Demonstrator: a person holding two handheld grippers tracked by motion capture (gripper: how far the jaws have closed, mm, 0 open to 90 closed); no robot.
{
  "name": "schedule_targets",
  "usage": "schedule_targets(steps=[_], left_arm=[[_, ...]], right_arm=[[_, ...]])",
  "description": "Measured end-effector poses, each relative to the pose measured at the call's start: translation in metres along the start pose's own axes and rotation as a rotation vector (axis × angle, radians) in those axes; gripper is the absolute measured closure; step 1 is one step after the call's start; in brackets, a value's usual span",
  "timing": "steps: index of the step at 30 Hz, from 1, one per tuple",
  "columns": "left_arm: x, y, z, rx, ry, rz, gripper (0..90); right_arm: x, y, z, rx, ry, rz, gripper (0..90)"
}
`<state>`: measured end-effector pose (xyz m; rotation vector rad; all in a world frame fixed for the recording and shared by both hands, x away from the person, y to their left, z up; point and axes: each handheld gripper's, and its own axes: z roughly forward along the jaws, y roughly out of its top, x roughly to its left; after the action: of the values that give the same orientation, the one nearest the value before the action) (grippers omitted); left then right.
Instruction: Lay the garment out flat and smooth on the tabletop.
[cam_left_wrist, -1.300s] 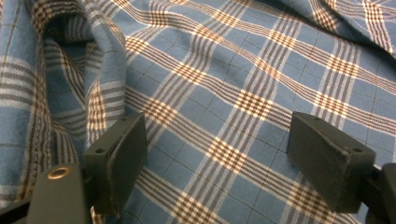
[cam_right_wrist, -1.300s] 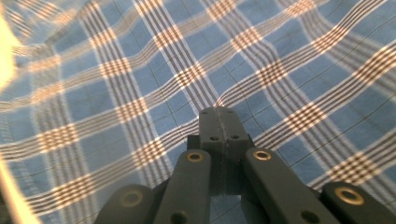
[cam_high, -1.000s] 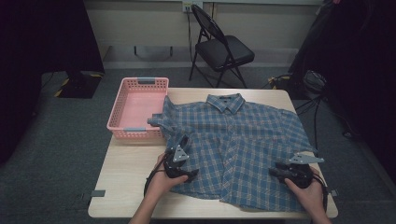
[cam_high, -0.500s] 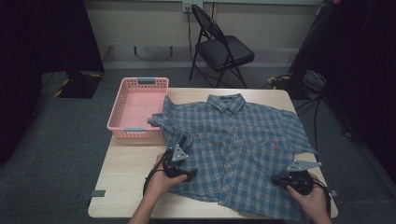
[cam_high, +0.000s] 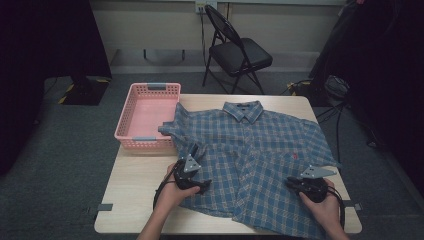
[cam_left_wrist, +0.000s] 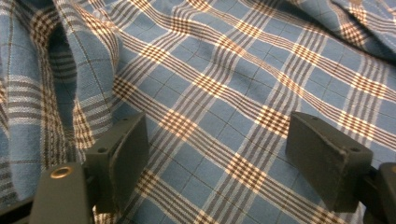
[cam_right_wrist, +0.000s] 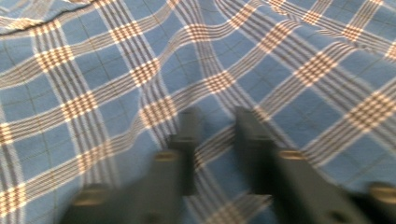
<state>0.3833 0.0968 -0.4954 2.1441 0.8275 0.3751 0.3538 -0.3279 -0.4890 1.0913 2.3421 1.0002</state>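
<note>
At the desk's (cam_high: 135, 185) far left corner stands a pink basket (cam_high: 148, 116), with one short sleeve of the shirt (cam_high: 260, 150) draped over its near rim. The shirt lies front up and spread over most of the desk, collar toward the far edge, hem at the near edge and slightly over it toward the near right corner.

The left gripper (cam_high: 197, 186) rests at the shirt's left side near the hem; the left gripper view shows its jaws standing wide apart over the cloth (cam_left_wrist: 219, 93), holding nothing, beside a raised fold.

The cloth is blue plaid crossed with tan and dark stripes, with a buttoned placket and a small red mark on the chest. It looks light, soft and limp, so it would likely sag and wrinkle when lifted; the hem corners or side seams seem the surest places to pinch.

The right gripper (cam_high: 295, 184) sits on the lower right hem, its jaws (cam_right_wrist: 215, 140) blurred and nearly together, apparently pinching a ridge of fabric.
</note>
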Motion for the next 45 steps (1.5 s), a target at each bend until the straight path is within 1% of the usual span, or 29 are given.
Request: schedule_targets(steps=[1, 2, 5, 8, 9, 11, 13, 14, 16, 17, 18, 19, 20, 21, 22, 24, 26, 27, 29, 30, 31, 32, 34, 36, 38, 40, 42, 44, 45], left_arm=[[0.000, 0.000, 0.000, 0.000, 0.000, -0.001, 21.1], [0.000, 0.000, 0.000, 0.000, 0.003, 0.000, 21.2], [-0.001, 0.001, -0.001, -0.004, 0.003, -0.004, 21.2], [-0.001, 0.001, -0.001, -0.002, 0.002, -0.004, 21.2], [-0.001, 0.001, -0.001, -0.002, 0.002, -0.004, 21.2], [0.000, 0.000, -0.001, -0.001, 0.000, -0.003, 21.2], [0.000, 0.000, -0.001, -0.003, 0.000, -0.005, 21.4], [0.001, 0.000, -0.001, -0.002, -0.001, -0.006, 21.5], [0.000, 0.000, -0.001, 0.000, 0.001, -0.005, 21.4], [0.000, 0.000, 0.000, 0.001, 0.001, -0.006, 21.4], [0.000, 0.001, 0.000, 0.001, 0.002, -0.008, 21.4], [0.000, 0.001, 0.000, 0.003, 0.002, -0.006, 21.4], [-0.001, 0.001, 0.001, 0.004, 0.001, -0.005, 21.4], [-0.001, 0.001, 0.001, 0.004, 0.000, -0.003, 21.4], [-0.001, 0.001, 0.001, 0.004, -0.001, -0.004, 21.4], [-0.001, 0.000, 0.002, 0.004, -0.002, -0.006, 21.4], [-0.001, 0.000, 0.002, 0.006, -0.004, -0.008, 21.4], [-0.001, -0.001, 0.003, 0.006, -0.004, -0.008, 21.4], [-0.001, 0.000, 0.002, 0.006, -0.004, -0.006, 21.4], [-0.001, 0.000, 0.002, 0.006, -0.004, -0.004, 21.4], [-0.001, 0.000, 0.003, 0.008, -0.003, -0.004, 21.4], [-0.001, 0.000, 0.002, 0.008, -0.001, -0.002, 21.4], [-0.001, 0.000, 0.002, 0.009, -0.003, -0.002, 21.4], [-0.001, 0.000, 0.002, 0.008, -0.005, -0.004, 21.4], [-0.001, 0.000, 0.002, 0.008, -0.004, -0.007, 21.4], [-0.001, 0.000, 0.003, 0.009, -0.004, -0.007, 21.5], [-0.001, 0.000, 0.003, 0.009, -0.004, -0.007, 21.4], [-0.001, 0.000, 0.003, 0.008, -0.003, -0.008, 21.4], [-0.001, 0.000, 0.003, 0.009, -0.004, -0.007, 21.4]], right_arm=[[-0.001, -0.001, 0.001, 0.007, 0.013, -0.003, 89.5], [-0.002, -0.001, 0.001, -0.001, 0.027, 0.000, 90.0], [-0.001, 0.000, 0.001, 0.007, 0.029, 0.005, 90.0], [-0.003, 0.000, -0.001, 0.019, 0.073, 0.029, 90.0], [-0.003, 0.000, -0.001, 0.019, 0.073, 0.029, 90.0], [-0.002, -0.002, -0.005, 0.011, 0.122, 0.055, 90.0], [0.000, -0.005, -0.011, 0.012, 0.156, 0.059, 90.0], [0.002, -0.008, -0.018, 0.009, 0.163, 0.053, 90.0], [0.002, -0.009, -0.020, 0.002, 0.162, 0.060, 90.0], [0.000, -0.011, -0.024, -0.024, 0.124, 0.066, 90.0], [-0.002, -0.011, -0.025, -0.033, 0.098, 0.057, 89.0], [-0.007, -0.011, -0.025, -0.060, 0.077, 0.072, 72.6], [-0.010, -0.010, -0.022, -0.083, 0.053, 0.100, 59.5], [-0.012, -0.009, -0.019, -0.087, 0.046, 0.100, 56.4], [-0.014, -0.006, -0.014, -0.084, 0.064, 0.101, 54.6], [-0.011, -0.002, -0.004, -0.086, 0.098, 0.118, 47.3], [-0.006, 0.002, 0.008, -0.049, 0.081, 0.085, 47.1], [-0.003, 0.003, 0.012, -0.054, 0.079, 0.074, 47.2], [0.003, 0.006, 0.013, -0.032, 0.041, 0.015, 54.3], [0.005, 0.007, 0.013, -0.021, 0.018, -0.007, 60.1], [0.007, 0.008, 0.012, -0.019, 0.008, -0.016, 67.6], [0.009, 0.009, 0.012, -0.015, -0.004, -0.041, 75.4], [0.011, 0.009, 0.011, -0.011, -0.022, -0.071, 80.7], [0.011, 0.009, 0.010, -0.023, -0.019, -0.066, 86.9], [0.009, 0.010, 0.008, -0.033, -0.005, -0.043, 87.5], [0.008, 0.011, 0.006, -0.049, 0.002, -0.040, 87.5], [0.006, 0.011, 0.001, -0.075, 0.025, -0.009, 87.8], [0.005, 0.011, -0.004, -0.095, 0.043, 0.006, 88.9], [0.004, 0.011, -0.007, -0.115, 0.064, 0.025, 88.9]])
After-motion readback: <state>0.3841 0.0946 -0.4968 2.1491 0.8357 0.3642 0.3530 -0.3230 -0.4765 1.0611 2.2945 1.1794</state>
